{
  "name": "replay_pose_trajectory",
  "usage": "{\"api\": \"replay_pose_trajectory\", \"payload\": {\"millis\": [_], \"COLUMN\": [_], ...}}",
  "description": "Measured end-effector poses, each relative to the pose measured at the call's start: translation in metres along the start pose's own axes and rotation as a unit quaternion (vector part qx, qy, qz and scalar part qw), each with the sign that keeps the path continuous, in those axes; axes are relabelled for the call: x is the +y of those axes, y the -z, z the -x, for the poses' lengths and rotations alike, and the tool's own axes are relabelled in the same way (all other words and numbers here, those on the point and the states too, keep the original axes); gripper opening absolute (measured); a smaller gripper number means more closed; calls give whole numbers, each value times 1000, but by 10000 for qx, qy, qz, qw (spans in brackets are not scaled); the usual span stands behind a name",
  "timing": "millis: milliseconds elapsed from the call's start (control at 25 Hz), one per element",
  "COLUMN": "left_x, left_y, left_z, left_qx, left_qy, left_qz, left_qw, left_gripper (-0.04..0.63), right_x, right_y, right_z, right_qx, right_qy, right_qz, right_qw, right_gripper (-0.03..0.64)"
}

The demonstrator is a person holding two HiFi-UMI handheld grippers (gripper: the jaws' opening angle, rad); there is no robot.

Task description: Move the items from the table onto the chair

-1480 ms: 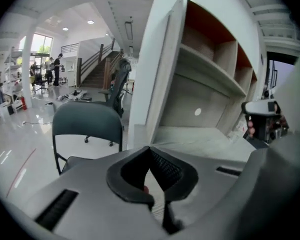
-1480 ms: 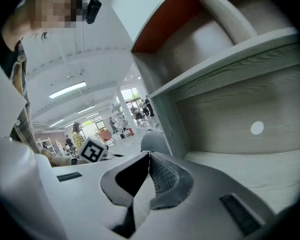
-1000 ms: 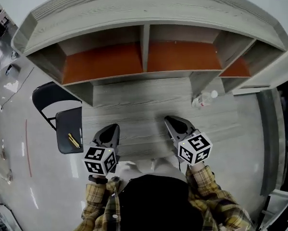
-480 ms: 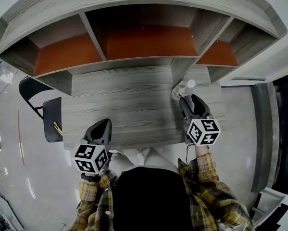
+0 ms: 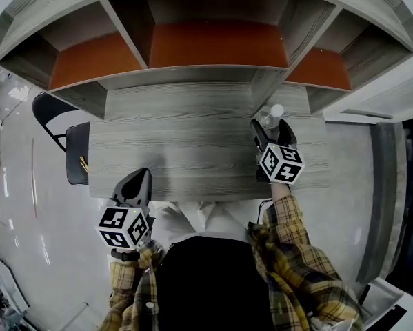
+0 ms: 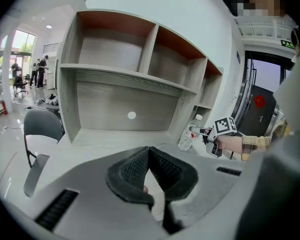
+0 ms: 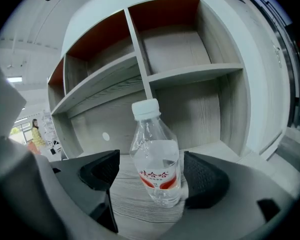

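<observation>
Right gripper view: right gripper (image 7: 151, 170), jaws just swung wide, straddles the upright water bottle (image 7: 154, 151) on the table (image 7: 134, 210); close squarely on the label, I'd say, while the left gripper (image 6: 148, 152) hangs clenched.

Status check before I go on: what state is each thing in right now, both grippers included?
right gripper: open, jaws have just been opening.
left gripper: shut, empty.
water bottle: upright on the table, capped, between the right gripper's jaws, not gripped.
chair: beside the table, a slim yellow item lying on its seat.
</observation>
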State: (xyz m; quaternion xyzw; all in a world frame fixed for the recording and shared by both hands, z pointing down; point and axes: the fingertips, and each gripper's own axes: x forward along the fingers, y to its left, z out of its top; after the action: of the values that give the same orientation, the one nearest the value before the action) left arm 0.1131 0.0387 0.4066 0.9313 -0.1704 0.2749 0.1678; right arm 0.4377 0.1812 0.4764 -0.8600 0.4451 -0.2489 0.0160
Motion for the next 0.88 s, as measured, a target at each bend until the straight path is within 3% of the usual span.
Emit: {"api": "replay_pose_trajectory", "payload": {"millis": [280,560,880], "left_x": [5,3,-3], "left_y": [6,11,10], "left_z": [12,16,15], "left_qx": [-20,-28,-71], "left_qy": [-223,-254,-215], "left_qz": [67,91,56], "left_qw": [9997,9996,9997], "left_gripper": [3,5,3], "right_x": [-4,-13,-7], "right_y": [11,18,25], "right_z": [-26,-40,-29], "right_qx": [93,346,454], "right_qy": [7,283,271], "right_qz": [-7,228,407], "right_qw": [10000,9987,9978], "right_gripper": [379,375,324]}}
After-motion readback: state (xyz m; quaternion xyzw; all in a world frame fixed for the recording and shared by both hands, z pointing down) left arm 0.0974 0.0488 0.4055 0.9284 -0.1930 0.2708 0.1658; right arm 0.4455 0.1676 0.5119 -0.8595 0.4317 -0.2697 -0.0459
